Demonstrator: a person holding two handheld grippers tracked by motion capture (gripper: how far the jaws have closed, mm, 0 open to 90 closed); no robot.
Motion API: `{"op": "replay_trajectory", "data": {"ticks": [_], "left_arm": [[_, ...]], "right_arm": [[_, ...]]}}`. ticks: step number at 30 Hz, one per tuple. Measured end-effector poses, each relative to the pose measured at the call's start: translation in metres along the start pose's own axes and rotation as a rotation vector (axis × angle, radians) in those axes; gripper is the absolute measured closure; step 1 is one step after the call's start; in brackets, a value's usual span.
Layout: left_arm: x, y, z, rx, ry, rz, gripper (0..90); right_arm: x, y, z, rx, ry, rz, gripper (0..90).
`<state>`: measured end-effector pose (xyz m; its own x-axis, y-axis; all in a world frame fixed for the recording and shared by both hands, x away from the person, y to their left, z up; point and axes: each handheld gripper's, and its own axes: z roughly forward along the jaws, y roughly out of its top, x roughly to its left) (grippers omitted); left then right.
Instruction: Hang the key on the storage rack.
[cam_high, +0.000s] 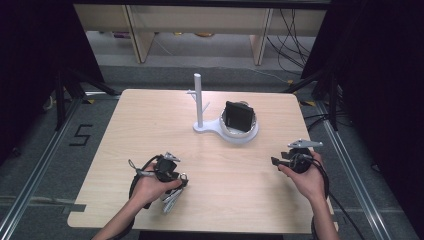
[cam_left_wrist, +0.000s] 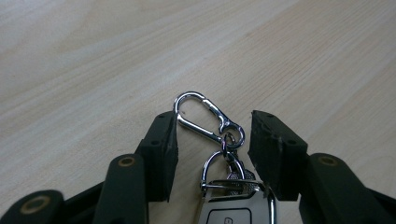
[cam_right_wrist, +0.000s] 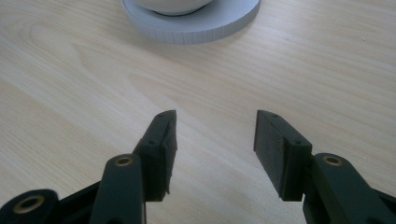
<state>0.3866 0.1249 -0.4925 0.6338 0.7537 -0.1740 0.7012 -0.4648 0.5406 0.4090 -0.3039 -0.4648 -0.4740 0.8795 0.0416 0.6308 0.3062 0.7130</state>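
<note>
A pale wooden counter (cam_high: 150, 120) with rounded corners stands on a grey floor (cam_high: 45, 165). Beyond its far edge runs a light wooden shelf unit (cam_high: 200, 20) on upright legs, with black cables (cam_high: 292, 40) hanging and trailing near its right end. Dark curtains (cam_high: 35, 45) close off both sides. Black stand legs (cam_high: 65, 90) rest near the far corners. A black "5" (cam_high: 80, 135) is taped on the floor beside the left edge, along a metal rail (cam_high: 25, 192).

Both tongs, left (cam_high: 181, 180) and right (cam_high: 274, 161), hang low with jaws apart.
</note>
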Motion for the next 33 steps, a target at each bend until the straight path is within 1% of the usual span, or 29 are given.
{"op": "replay_trajectory", "data": {"ticks": [1,2,3,4,5,6,7,8,9,12,13,14,15,17,18,19,20,21,22,23,24,25,26,27,29,30,31,33], "left_arm": [[-0.0006,-0.0005,0.0012,0.006,0.002,0.009,50.8],[-0.0008,-0.0008,0.0024,0.014,0.009,0.023,50.7],[-0.0013,-0.0012,0.0033,0.008,0.009,0.027,50.7],[-0.0019,-0.0009,0.0032,0.011,0.009,0.022,50.8],[-0.0022,-0.0006,0.0035,0.011,0.011,0.019,51.1],[-0.002,-0.0002,0.0033,0.015,0.012,0.019,51.6],[-0.0021,0.0,0.0034,0.015,0.016,0.018,52.5],[-0.0021,0.0001,0.0034,0.016,0.021,0.027,53.6],[-0.0028,0.0,0.0031,0.022,0.03,0.036,54.9],[-0.0058,-0.0011,0.0037,0.017,0.074,0.083,62.0],[-0.0071,-0.0015,0.0043,0.011,0.09,0.086,65.0],[-0.0065,-0.0012,0.0032,0.027,0.096,0.11,67.2],[-0.0068,-0.0013,0.0034,0.024,0.101,0.11,69.5],[-0.0053,-0.0006,0.0023,0.038,0.092,0.124,73.7],[-0.0046,0.0002,0.0015,0.052,0.086,0.132,74.3],[-0.0048,-0.0003,0.0024,0.039,0.091,0.14,74.6],[-0.0045,-0.0003,0.0023,0.038,0.099,0.154,77.8],[-0.0048,-0.0006,0.0033,0.027,0.102,0.147,82.3],[-0.0045,-0.0008,0.0032,0.026,0.098,0.151,82.7],[-0.0037,-0.0003,0.002,0.041,0.089,0.163,82.8],[-0.004,-0.0004,0.0024,0.035,0.088,0.156,82.8],[-0.0043,-0.0005,0.0032,0.029,0.095,0.153,82.7],[-0.0043,0.0001,0.0021,0.044,0.086,0.163,82.7],[-0.0041,0.0001,0.0023,0.041,0.088,0.171,82.8],[-0.0038,0.0012,0.0019,0.053,0.087,0.185,82.8],[-0.0041,0.0015,0.0019,0.055,0.086,0.182,83.0],[-0.0043,0.0014,0.0021,0.053,0.087,0.182,83.0],[-0.0044,0.0013,0.0019,0.053,0.089,0.184,83.1]], "right_arm": [[-0.0019,-0.0004,0.0021,-0.013,0.002,-0.03,50.0],[-0.0011,0.0004,0.0019,-0.004,0.016,-0.017,50.0],[-0.0014,0.0006,0.0013,0.008,0.022,-0.022,50.0],[-0.0016,0.0007,0.0019,0.001,0.025,-0.028,50.0],[0.0001,0.0002,0.0027,-0.007,0.011,-0.011,50.0],[-0.0001,0.0001,0.003,-0.008,0.004,-0.015,50.0],[0.0,0.0,0.0029,-0.008,0.01,-0.015,50.0],[0.0,-0.0001,0.0031,-0.008,0.01,-0.015,50.0],[0.0004,-0.0002,0.0033,-0.008,0.011,-0.012,50.0],[0.0003,-0.0005,0.0035,-0.006,0.014,-0.02,50.0],[0.0004,-0.0005,0.0036,-0.006,0.015,-0.02,50.0],[0.0011,-0.0006,0.003,-0.002,0.013,-0.015,50.0],[-0.0001,-0.0004,0.0037,0.002,0.032,-0.024,50.1],[-0.0003,-0.0004,0.0033,0.012,0.034,-0.03,50.0],[-0.0002,-0.0013,0.0042,0.008,0.026,-0.036,50.0],[-0.0005,-0.0011,0.0051,-0.004,0.03,-0.042,50.0],[-0.0009,-0.0011,0.0056,-0.009,0.034,-0.052,50.0],[0.0005,-0.0015,0.0048,-0.01,0.016,-0.041,50.0],[0.0018,-0.0016,0.004,-0.001,0.013,-0.023,50.0],[0.0021,-0.0017,0.0037,0.004,0.013,-0.018,50.0],[0.0013,-0.0016,0.0042,0.001,0.014,-0.028,50.0],[0.001,-0.0017,0.0047,-0.001,0.015,-0.03,50.0],[0.0026,-0.0014,0.0043,0.007,0.016,-0.008,50.0],[0.0006,-0.0013,0.0063,-0.001,0.033,-0.033,50.0],[0.0038,-0.0017,0.0051,0.016,0.02,0.0,49.9],[0.0041,-0.0017,0.0054,0.02,0.02,0.005,49.8],[0.0032,-0.0025,0.0059,0.014,0.021,-0.018,49.8],[0.0029,-0.0026,0.006,0.01,0.017,-0.027,49.7]]}}
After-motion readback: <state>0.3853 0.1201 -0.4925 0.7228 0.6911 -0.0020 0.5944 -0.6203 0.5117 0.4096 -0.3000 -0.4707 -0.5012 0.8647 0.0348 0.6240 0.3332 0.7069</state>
